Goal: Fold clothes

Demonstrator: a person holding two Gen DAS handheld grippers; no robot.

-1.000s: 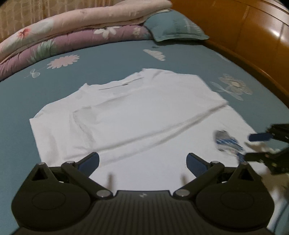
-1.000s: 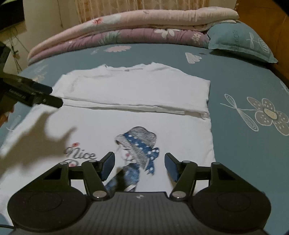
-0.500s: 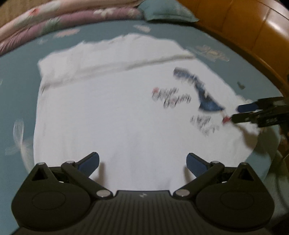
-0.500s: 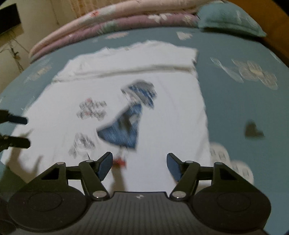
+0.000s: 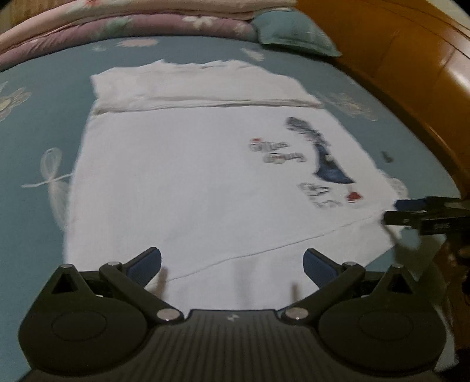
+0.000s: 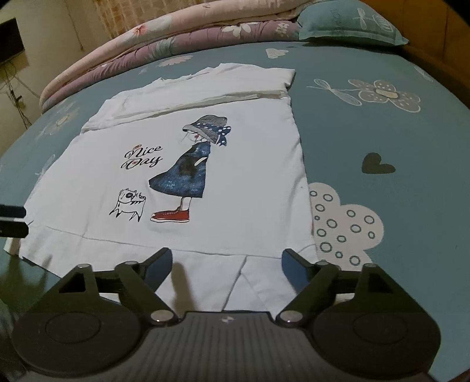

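A: Where is the white T-shirt (image 6: 205,176)?

B: Flat on the bed (image 6: 382,132), print side up, showing a girl in a blue dress beside the words "Nice Day". Its far end is folded over into a band across the top; the hem lies nearest the cameras.

A: And the left hand-held gripper (image 5: 232,261)?

B: Jaws wide apart over the near hem, nothing between the pads. Whether they touch the cloth I cannot tell.

A: The right hand-held gripper (image 6: 226,261)?

B: Its jaws are opening, spread over the hem at the shirt's other near corner. Only flat fabric lies below them, none pinched.

A: What surrounds the shirt?

B: A teal sheet with flowers, a cloud and a dark heart (image 6: 377,164). Beyond it, folded pink and purple quilts (image 6: 176,32) with a teal pillow (image 6: 349,25) just beside them, and a wooden bed frame (image 5: 411,67) along one side.
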